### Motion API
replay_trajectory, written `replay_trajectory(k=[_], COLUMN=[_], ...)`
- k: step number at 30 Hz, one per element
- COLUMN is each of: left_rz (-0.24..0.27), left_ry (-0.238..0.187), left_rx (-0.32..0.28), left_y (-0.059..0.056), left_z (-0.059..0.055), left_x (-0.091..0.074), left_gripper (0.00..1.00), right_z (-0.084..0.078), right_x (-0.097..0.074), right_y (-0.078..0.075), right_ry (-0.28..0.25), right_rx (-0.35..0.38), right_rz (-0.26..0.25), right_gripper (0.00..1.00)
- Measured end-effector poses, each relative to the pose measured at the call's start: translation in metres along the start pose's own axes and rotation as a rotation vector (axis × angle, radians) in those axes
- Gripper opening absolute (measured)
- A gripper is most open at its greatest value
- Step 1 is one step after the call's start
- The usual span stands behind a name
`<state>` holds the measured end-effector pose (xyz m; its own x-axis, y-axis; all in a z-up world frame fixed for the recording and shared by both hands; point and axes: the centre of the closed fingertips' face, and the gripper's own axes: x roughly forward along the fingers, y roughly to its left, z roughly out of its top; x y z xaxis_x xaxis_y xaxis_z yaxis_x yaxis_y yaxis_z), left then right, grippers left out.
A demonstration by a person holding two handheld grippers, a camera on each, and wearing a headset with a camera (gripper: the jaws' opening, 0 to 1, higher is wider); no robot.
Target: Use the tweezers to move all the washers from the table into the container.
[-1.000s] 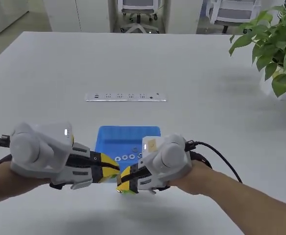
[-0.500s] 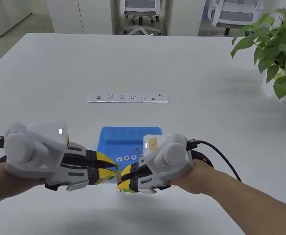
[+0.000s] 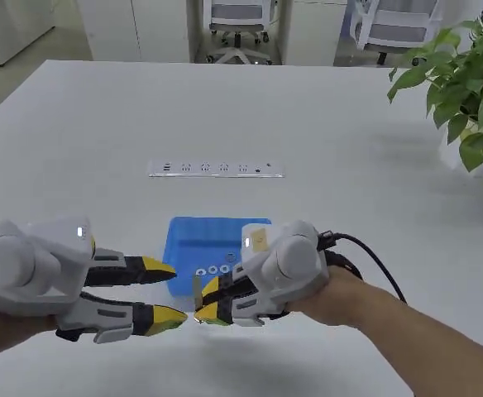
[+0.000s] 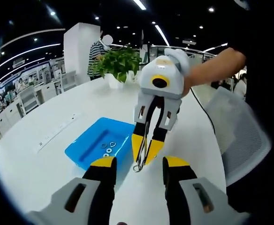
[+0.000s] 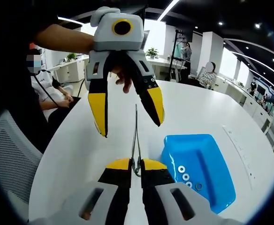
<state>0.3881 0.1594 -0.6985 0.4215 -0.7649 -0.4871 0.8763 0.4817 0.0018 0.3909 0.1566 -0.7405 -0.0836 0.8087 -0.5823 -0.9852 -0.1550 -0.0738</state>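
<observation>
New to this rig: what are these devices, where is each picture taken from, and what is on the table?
No robot: a person holds a two-jaw gripper in each hand. One picture comes from a headset camera; the two round ones from cameras on the grippers. The left gripper is open and empty; the right gripper is shut on tweezers. On the white table sit a blue container with washers inside, and a power strip.
</observation>
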Motion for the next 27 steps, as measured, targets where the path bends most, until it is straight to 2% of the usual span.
replay_trajectory(k=[5,11,21,27], left_rz=[0.028,0.058,0.116,0.134], left_ry=[-0.028,-0.039,-0.065,-0.07], left_rx=[-0.041,-0.076,-0.113,-0.132], left_y=[0.0,-0.001,-0.004,-0.006], left_z=[-0.001,-0.002,0.0,0.0], left_x=[-0.006,-0.01,-0.017,-0.018], left_gripper=[0.53,0.65,0.83,0.91], right_z=[0.006,0.015,0.027,0.03], right_x=[-0.005,-0.011,-0.021,-0.024], right_y=[-0.002,-0.005,-0.016,-0.021], right_ry=[-0.007,-0.01,-0.019,-0.02], right_rx=[-0.012,-0.033,-0.056,-0.074], right_rz=[-0.004,-0.003,-0.009,-0.009], right_gripper=[0.08,0.08,0.08,0.08])
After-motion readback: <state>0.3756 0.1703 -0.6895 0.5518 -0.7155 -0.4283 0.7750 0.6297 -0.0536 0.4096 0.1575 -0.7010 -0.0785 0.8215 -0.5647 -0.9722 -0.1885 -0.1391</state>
